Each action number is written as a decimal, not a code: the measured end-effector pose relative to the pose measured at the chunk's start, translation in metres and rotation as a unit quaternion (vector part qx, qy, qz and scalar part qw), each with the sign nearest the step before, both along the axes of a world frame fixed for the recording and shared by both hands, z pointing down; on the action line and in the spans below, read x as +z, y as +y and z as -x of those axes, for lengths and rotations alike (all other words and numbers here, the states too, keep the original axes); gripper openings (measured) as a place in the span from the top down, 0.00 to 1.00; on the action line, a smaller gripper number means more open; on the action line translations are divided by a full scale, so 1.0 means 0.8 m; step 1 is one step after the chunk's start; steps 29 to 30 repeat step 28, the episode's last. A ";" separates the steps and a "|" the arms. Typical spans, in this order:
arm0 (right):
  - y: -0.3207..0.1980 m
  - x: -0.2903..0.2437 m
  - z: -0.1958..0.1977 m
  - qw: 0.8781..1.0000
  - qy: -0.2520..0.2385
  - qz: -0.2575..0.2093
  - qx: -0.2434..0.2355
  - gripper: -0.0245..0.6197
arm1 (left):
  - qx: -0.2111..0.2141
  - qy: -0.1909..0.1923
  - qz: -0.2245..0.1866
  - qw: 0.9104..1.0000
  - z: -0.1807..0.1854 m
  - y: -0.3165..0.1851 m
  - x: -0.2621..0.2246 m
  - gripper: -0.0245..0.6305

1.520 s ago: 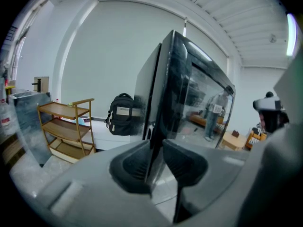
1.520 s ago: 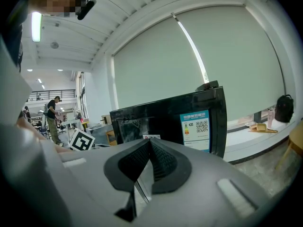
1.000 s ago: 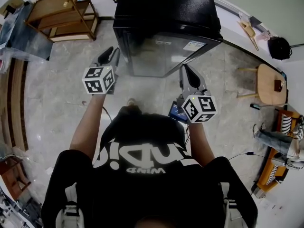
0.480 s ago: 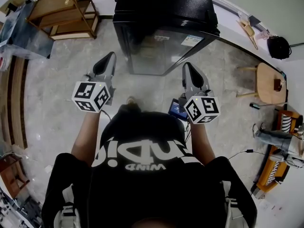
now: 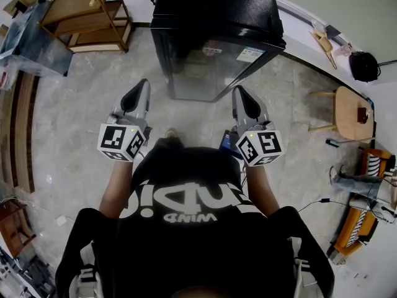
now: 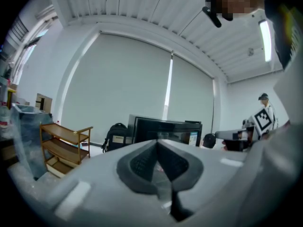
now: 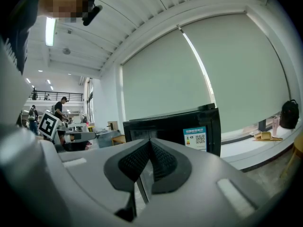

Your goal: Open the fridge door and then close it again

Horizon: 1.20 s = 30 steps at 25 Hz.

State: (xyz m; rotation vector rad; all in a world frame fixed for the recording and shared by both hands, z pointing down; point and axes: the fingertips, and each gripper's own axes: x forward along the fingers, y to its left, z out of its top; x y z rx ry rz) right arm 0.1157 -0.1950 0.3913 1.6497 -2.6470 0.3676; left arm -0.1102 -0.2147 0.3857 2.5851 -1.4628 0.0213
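grey tiled floor point(image 5: 74, 104) | wooden shelf point(image 5: 77, 5) | round wooden table point(image 5: 347, 107)

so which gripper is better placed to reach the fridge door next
Probably right: both grippers are shut and empty, short of the fridge, but the right gripper faces the glass door while the left gripper sits just outside its left edge.

Open floor point(image 5: 186, 112) before fridge point(image 5: 214, 23)
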 end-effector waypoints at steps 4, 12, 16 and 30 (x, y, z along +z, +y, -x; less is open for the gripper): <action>0.003 -0.001 0.007 1.000 0.004 -0.003 -0.003 0.96 | 0.001 -0.013 0.000 1.000 0.001 0.006 0.003 0.96; 0.010 0.004 0.004 1.000 0.001 0.000 0.000 0.96 | -0.003 -0.018 0.004 1.000 0.001 0.012 0.012 0.96; 0.010 0.007 0.006 1.000 0.001 0.003 0.004 0.96 | -0.005 -0.018 0.009 1.000 0.003 0.014 0.014 0.96; 0.018 0.010 0.007 1.000 0.006 0.005 0.001 0.96 | -0.007 -0.011 0.012 1.000 0.000 0.020 0.016 0.96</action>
